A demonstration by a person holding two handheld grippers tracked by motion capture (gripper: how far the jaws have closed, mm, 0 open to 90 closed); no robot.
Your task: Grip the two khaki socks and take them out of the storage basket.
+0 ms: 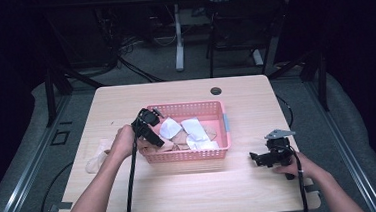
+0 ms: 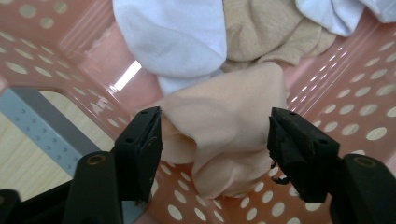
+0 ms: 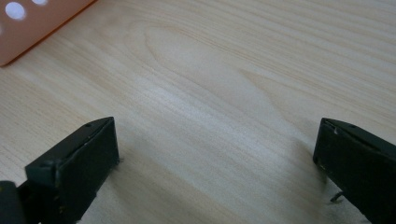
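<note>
A pink perforated basket [image 1: 186, 106] stands mid-table and holds white cloths [image 1: 169, 127] and beige ones. My left gripper [image 1: 144, 125] reaches down into the basket's left end. In the left gripper view its jaws [image 2: 215, 121] stand on either side of a bunched beige cloth [image 2: 233, 93] lying on the basket floor [image 2: 355, 93]. The left pad touches the cloth and the right pad sits at its edge, without squeezing it. A white cloth [image 2: 177, 32] lies just beyond. My right gripper [image 1: 256, 157] rests on the table right of the basket, jaws [image 3: 217, 135] wide open over bare wood.
More beige cloth [image 1: 97, 160] lies on the wooden table [image 1: 182, 191] left of the basket, under the left forearm. A cable hole [image 1: 216, 90] sits near the far edge. Cables trail from both grippers over the near edge. The basket corner [image 3: 28, 28] is close to the right gripper.
</note>
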